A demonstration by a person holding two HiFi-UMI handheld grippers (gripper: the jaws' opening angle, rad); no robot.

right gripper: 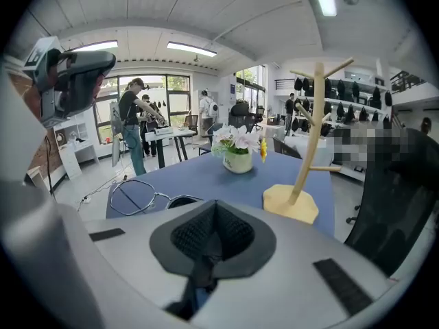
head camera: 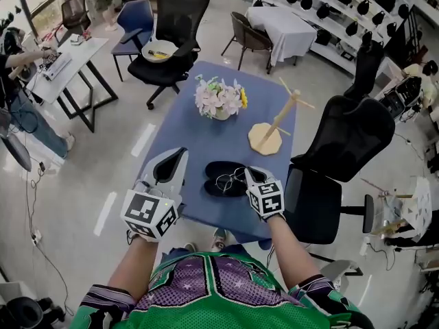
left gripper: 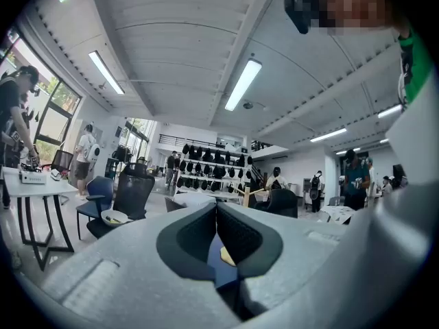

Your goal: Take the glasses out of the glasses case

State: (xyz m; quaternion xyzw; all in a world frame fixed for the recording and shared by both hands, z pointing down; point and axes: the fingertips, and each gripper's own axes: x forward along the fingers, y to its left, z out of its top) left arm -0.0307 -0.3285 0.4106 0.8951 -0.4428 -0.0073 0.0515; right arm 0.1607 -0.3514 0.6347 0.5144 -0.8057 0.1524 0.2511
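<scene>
We see the glasses case (head camera: 215,169) lying open near the front edge of the blue desk (head camera: 195,137), its two dark halves side by side. The glasses (head camera: 225,181) sit over the case, at its near half.

The right hand-held gripper (head camera: 251,175) is at the right end of the case. In the right gripper view its jaws are pressed together, and the wire frame of the glasses (right gripper: 140,199) runs straight into their tip, so we read them as closed on that end of the frame.

The left hand-held gripper (head camera: 173,164) is just left of the case, apart from it. Its jaws are closed on nothing, with only a thin slit between them.

Beyond the case stand a pot of flowers (head camera: 221,100) and, to its right, a wooden stand (head camera: 269,137).
</scene>
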